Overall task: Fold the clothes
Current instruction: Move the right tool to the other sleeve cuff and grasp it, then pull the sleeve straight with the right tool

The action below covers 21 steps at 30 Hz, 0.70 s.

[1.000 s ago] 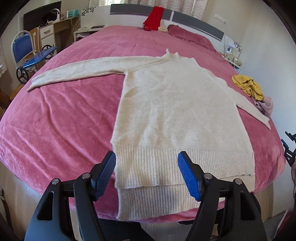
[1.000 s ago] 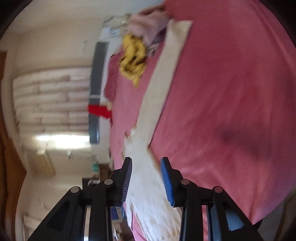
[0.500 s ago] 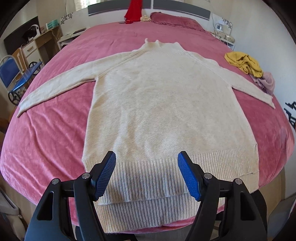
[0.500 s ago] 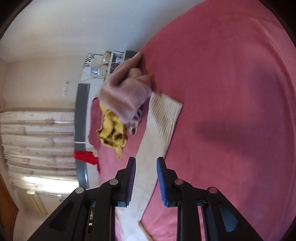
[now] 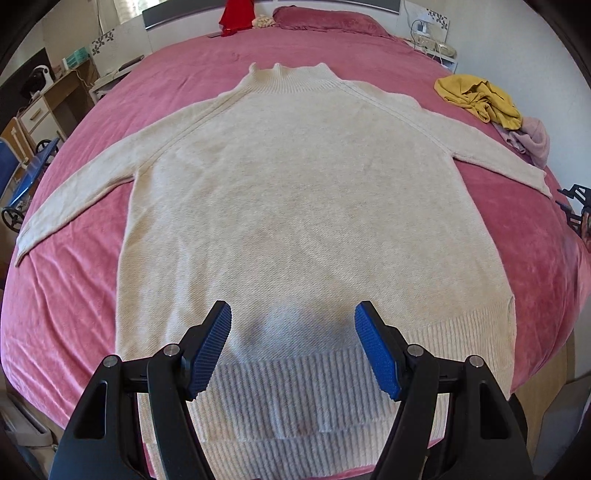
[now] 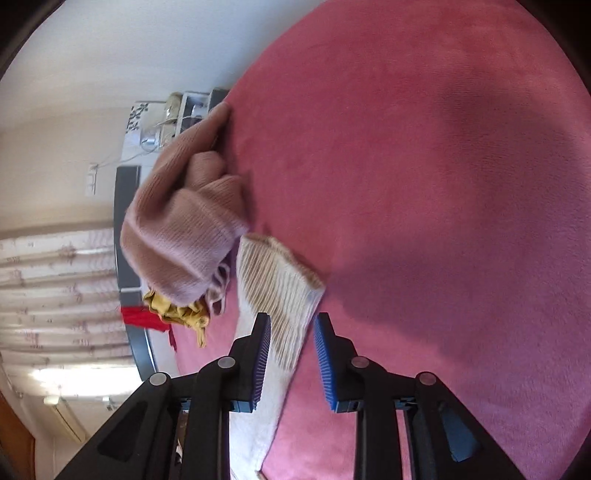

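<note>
A cream knit sweater lies flat and face up on the pink bed, both sleeves spread out. My left gripper hovers open over the middle of the ribbed hem, nothing between its blue pads. In the right wrist view my right gripper points at the ribbed cuff of the right sleeve. Its jaws stand narrow, the sleeve runs under and between them, and the pads do not press it. Part of the right gripper shows at the bed's right edge, near that cuff.
A crumpled yellow garment and a pale pink knit lie beside the cuff. A pillow and red cloth are at the headboard. A blue chair and desk stand left of the bed.
My left gripper has slid from the hem's left corner to its middle. My right gripper has travelled out along the sleeve to the cuff, and its jaws have narrowed.
</note>
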Each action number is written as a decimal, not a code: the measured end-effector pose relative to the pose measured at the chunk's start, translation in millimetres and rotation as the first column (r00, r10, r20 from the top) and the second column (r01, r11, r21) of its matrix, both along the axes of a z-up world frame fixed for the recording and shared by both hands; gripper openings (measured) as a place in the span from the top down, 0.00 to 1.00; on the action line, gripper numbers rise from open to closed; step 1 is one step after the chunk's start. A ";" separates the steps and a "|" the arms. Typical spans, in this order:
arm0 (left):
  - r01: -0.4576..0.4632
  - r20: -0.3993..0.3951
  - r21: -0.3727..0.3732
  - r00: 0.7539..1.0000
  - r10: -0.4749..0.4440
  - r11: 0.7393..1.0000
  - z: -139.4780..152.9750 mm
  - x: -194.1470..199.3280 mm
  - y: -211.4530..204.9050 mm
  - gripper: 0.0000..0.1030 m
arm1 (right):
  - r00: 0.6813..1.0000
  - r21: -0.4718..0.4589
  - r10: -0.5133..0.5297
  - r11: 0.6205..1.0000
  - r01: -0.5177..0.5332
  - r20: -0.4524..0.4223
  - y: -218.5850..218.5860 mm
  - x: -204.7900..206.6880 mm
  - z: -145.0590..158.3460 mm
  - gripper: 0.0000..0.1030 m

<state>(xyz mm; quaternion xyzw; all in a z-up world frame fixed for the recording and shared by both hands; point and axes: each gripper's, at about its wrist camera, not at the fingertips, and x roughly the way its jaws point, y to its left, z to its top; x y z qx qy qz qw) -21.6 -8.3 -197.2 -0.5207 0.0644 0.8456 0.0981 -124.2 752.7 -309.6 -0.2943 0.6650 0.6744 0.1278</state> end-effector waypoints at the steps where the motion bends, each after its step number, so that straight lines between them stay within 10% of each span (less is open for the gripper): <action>1: 0.003 0.002 0.001 1.000 -0.003 1.000 -0.7 -1.3 3.0 0.30 | 1.000 -0.011 0.012 1.000 -0.012 0.001 0.8 -3.4 -4.3 0.75; 7: 0.022 0.008 -0.020 1.000 -0.022 1.000 -3.8 -11.8 17.9 0.30 | 0.994 0.057 0.047 0.997 -0.053 0.103 -2.2 -24.9 -16.0 0.77; 9: 0.044 0.007 -0.025 0.999 -0.044 0.999 -3.8 -16.4 25.7 0.30 | 0.986 0.114 0.061 0.990 -0.079 0.157 -5.6 -33.0 -12.3 0.98; 21: 0.178 -0.044 0.021 0.983 -0.177 0.984 2.7 -40.7 81.9 0.30 | 0.973 0.475 0.171 0.851 -0.226 0.156 -29.9 -42.8 81.0 0.98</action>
